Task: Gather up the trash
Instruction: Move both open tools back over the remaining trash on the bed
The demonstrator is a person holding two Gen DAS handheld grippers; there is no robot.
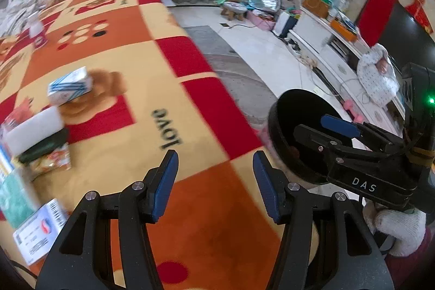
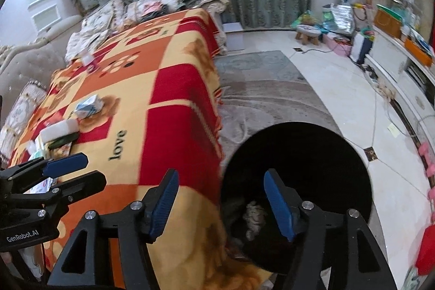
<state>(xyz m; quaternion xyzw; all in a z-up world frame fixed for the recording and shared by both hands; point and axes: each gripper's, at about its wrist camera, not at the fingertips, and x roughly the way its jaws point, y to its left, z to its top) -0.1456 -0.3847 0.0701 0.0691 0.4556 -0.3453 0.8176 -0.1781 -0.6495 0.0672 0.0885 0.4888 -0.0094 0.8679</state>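
- Trash is sitting in a loose cluster on the blanket-covered table (image 1: 114,132), well away from the black bin (image 2: 299,181), which is standing on the floor just beside the table's near corner.
- Among the cluster, a blue-and-white carton (image 1: 71,86) is lying farthest from the bin, with a white block (image 1: 34,131) stacked on a dark flat item and a snack packet (image 1: 51,161) next to it; printed paper (image 1: 40,230) is lying at the table edge far from the bin.
- Left hand-held gripper (image 1: 216,185) is hovering over bare blanket between the cluster and the bin, its jaws spread wide and holding nothing.
- Right hand-held gripper (image 2: 221,204) is also gaping and carrying nothing, straddling the bin's rim where it meets the table corner.
- Crumpled waste (image 2: 254,219) is already resting inside the bin.
- Risk, as I judge it: both views are blurring, so a fast reach could be nudging the stacked pieces apart or pushing the paper off the edge.
- Soft blanket could be bunching under a low finger and dragging light items.
- Dropped pieces could be missing the bin, since its mouth is sitting below the table corner.
- Open room is lying across the blanket between cluster and bin; the two tools are working close together there and could be clashing.
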